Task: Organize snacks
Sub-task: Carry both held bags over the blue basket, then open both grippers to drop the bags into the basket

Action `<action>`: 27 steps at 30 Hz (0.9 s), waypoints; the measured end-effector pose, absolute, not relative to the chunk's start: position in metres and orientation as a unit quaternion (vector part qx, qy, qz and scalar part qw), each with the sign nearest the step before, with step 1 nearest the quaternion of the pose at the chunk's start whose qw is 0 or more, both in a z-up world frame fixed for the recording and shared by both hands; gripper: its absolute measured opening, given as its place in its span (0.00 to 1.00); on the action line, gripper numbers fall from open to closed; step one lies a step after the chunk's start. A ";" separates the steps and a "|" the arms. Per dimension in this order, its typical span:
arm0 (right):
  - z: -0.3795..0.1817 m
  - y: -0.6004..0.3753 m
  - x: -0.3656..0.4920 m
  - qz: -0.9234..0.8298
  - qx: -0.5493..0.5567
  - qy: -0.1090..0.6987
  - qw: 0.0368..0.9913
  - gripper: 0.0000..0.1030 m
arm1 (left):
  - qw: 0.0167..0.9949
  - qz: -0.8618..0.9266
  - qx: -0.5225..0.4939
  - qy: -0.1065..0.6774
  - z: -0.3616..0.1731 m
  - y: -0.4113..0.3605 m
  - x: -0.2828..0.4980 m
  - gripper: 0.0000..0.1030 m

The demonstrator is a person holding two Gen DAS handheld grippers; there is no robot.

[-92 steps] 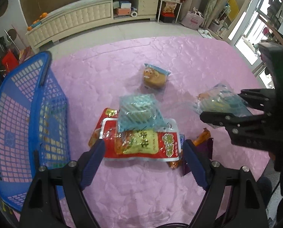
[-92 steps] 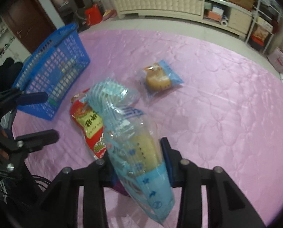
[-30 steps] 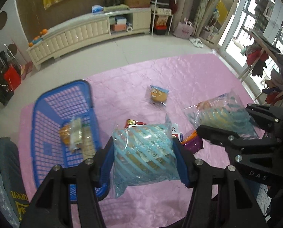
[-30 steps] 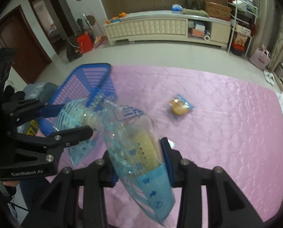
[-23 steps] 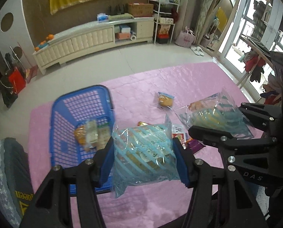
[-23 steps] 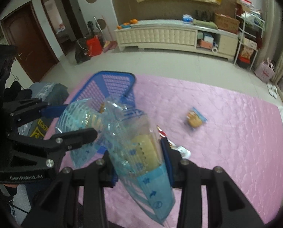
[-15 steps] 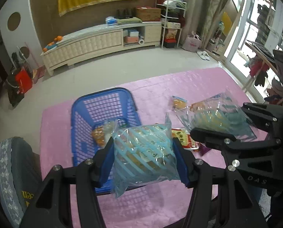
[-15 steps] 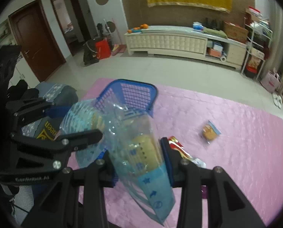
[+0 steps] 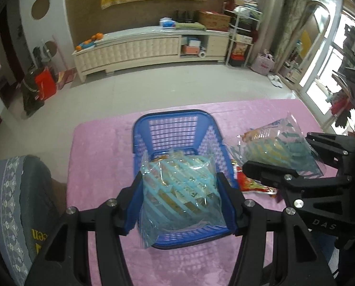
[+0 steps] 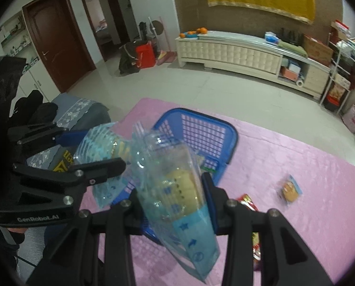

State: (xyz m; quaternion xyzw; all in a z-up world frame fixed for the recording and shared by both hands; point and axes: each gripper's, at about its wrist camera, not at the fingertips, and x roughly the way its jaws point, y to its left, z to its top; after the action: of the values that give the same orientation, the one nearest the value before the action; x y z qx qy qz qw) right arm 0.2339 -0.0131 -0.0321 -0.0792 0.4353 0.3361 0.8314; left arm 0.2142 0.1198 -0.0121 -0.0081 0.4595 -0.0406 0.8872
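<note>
Left gripper: my jaws are clamped on a clear snack bag with pale blue stripes, one blue pad pressing each side. The bag hangs over the near half of the blue basket, clear of its rim.

Right gripper: my jaws are narrowed on a second clear snack bag with blue stars, something yellow inside. It stands nearly upright between the pads, its lower end hanging below them. In the left wrist view this gripper sits just to the right of the basket with its bag held above the cloth.

Blue basket: open mesh, standing on the pink quilted cloth that covers the worktop. At least one packet lies inside, mostly hidden behind the striped bag; I cannot make out what it is.

Loose on the cloth:
- red snack packet, just right of the basket, partly under my right gripper.
- small bun in a blue-edged wrapper, well apart from the basket, further right.

Beside the worktop: a grey patterned cushion, at my left.
</note>
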 end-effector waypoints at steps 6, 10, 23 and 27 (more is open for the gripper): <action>-0.047 0.009 0.244 0.352 -0.094 0.451 0.815 0.42 | 0.883 -0.029 -0.030 0.467 -0.028 0.139 0.221 0.54; -0.063 0.018 0.250 0.351 -0.101 0.466 0.806 0.42 | 0.875 -0.026 -0.023 0.483 -0.050 0.142 0.224 0.54; -0.106 0.027 0.237 0.347 -0.112 0.523 0.771 0.43 | 0.866 -0.038 -0.030 0.497 -0.070 0.142 0.221 0.54; -0.099 0.021 0.228 0.333 -0.125 0.507 0.785 0.80 | 0.867 -0.040 -0.031 0.496 -0.068 0.141 0.213 0.54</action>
State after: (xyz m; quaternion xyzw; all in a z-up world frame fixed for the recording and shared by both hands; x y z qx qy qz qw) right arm 0.2284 0.0214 -0.0989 -0.1248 0.5071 0.3330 0.7851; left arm 0.2131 0.1414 -0.0683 -0.0314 0.4959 -0.0404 0.8669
